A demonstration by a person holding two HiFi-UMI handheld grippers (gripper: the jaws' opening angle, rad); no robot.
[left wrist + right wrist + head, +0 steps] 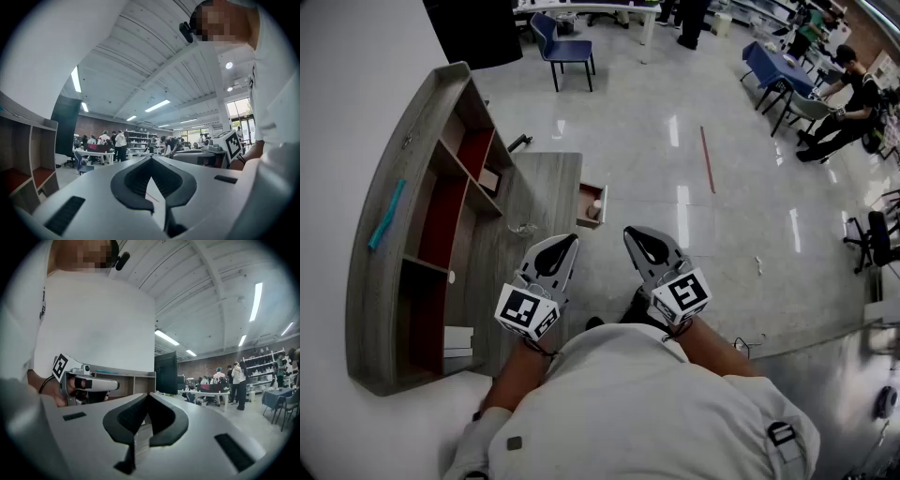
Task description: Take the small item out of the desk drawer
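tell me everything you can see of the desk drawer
The drawer is a small box, grey wood-look outside like the desk and reddish brown inside. It stands pulled out and open from the desk's edge, level as far as can be told. A small pale item lies inside, toward its outer end. Nothing else seems to touch it. In the head view it is too small to show a handle.

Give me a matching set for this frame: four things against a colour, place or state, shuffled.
1 drawer
2 chair
3 right tongs
4 small item

a blue
b shut, empty
c in the drawer
d pulled open

Pairs: 1-d, 2-a, 3-b, 4-c
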